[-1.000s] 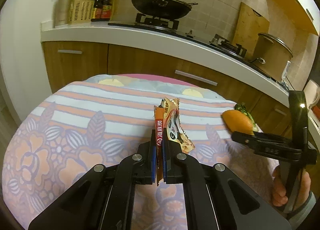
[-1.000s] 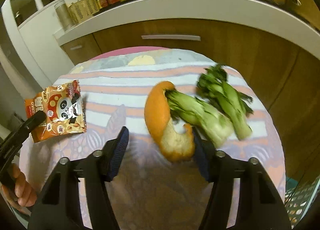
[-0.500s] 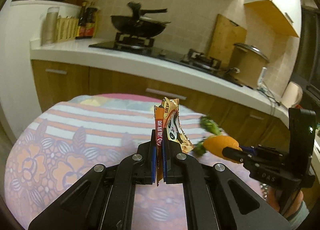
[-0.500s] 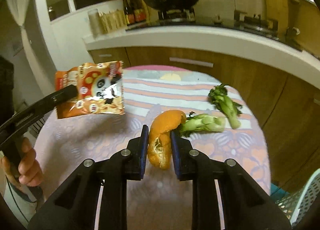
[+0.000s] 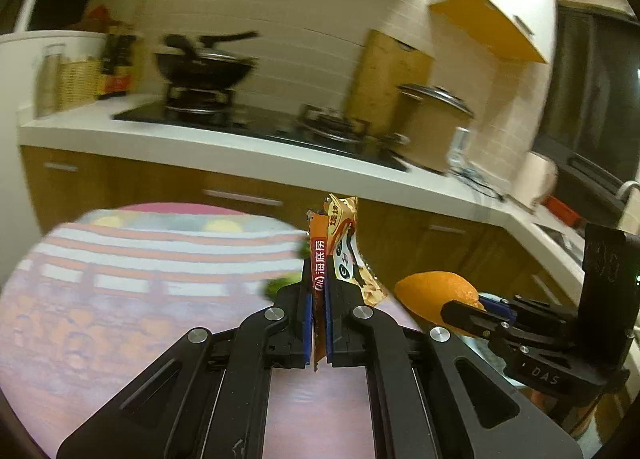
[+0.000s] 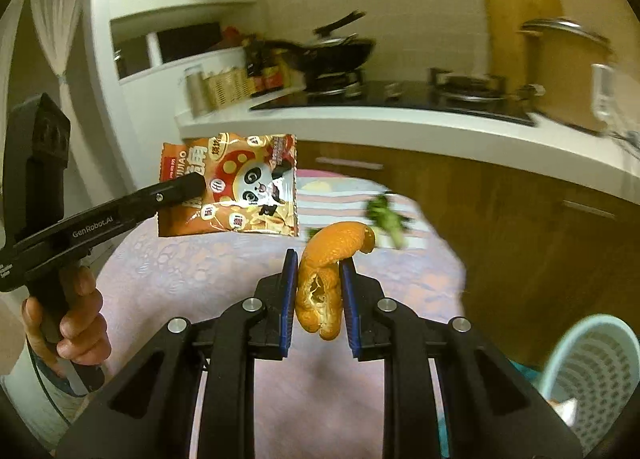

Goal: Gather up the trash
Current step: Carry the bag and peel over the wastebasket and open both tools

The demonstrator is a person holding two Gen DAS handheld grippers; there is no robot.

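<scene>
My left gripper (image 5: 319,287) is shut on an orange snack wrapper (image 5: 340,255) with a panda on it and holds it above the table; the wrapper also shows in the right wrist view (image 6: 240,187). My right gripper (image 6: 318,271) is shut on a curled orange peel (image 6: 324,279), lifted off the table; the peel also shows at the right of the left wrist view (image 5: 434,291). Green vegetable scraps (image 6: 386,219) lie on the far side of the round table with its patterned cloth (image 6: 192,259).
A pale blue perforated basket (image 6: 600,375) stands on the floor at the lower right. Behind the table runs a white kitchen counter (image 5: 224,147) with wooden cabinets, a wok on the stove (image 5: 204,67) and a large pot (image 5: 434,119).
My right gripper closed on the orange peel and lifted it off the table. Both grippers have risen and swung to the right with their loads; the view is blurred by the motion.
</scene>
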